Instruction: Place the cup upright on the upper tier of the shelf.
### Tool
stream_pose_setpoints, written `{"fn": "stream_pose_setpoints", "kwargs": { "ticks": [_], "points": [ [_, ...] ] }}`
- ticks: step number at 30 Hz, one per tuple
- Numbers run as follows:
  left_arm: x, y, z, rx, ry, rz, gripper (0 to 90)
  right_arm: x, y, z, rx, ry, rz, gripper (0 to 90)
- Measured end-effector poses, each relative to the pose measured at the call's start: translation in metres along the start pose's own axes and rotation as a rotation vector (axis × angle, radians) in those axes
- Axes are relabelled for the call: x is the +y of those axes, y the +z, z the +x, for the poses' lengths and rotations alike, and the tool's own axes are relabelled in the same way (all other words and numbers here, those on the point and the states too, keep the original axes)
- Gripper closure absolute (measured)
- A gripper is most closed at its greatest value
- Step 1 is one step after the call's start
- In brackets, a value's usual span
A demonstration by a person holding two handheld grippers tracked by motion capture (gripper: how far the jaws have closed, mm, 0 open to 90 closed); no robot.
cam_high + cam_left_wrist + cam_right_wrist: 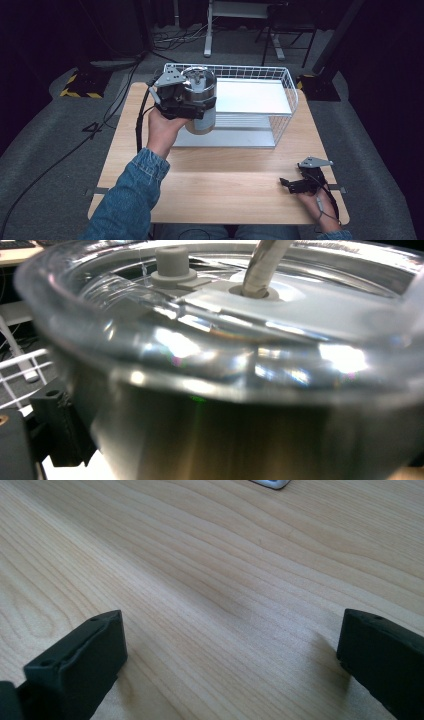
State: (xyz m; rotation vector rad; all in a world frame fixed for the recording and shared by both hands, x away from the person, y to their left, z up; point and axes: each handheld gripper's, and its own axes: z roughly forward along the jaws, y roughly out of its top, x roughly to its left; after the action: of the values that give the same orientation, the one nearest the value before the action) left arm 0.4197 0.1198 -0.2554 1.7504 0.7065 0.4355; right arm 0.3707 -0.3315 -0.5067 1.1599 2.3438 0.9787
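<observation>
High view, left gripper (200,102): held up over the table's far left, its jaws clamped around a steel tumbler (200,107).
High view, tumbler: lifted off the wooden table (225,175), upright, just at the front-left corner of a white wire rack (280,80); its clear lid faces the camera.
High view, right gripper (292,184): low at the table's near right edge, in the person's hand, well apart from the tumbler.
Left gripper view, tumbler: very close, its steel wall below and clear lid (225,305) above; a metal straw (262,265) rises through the lid beside a grey plug (172,265).
Left gripper view, rack: white wires at the left edge.
Right gripper view, right gripper (230,655): jaws spread wide apart with nothing between them, just above bare wood grain (225,555).
</observation>
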Motion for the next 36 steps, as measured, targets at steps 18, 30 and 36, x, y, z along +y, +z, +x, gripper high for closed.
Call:
{"fn": "stream_pose_setpoints", "kwargs": {
  "ticks": [18,30,36],
  "points": [
    [0.039,0.037,-0.012,0.042,0.014,-0.066,3.6,0.000,0.000,0.000,0.000,0.000,0.000,0.0],
    [0.054,0.066,-0.008,0.091,0.027,-0.090,3.5,0.000,0.000,0.000,0.003,-0.005,0.001,0.1],
    [0.055,0.083,-0.005,0.115,0.030,-0.090,3.5,0.000,0.000,0.000,0.004,-0.003,-0.002,0.0]
  ]
}}
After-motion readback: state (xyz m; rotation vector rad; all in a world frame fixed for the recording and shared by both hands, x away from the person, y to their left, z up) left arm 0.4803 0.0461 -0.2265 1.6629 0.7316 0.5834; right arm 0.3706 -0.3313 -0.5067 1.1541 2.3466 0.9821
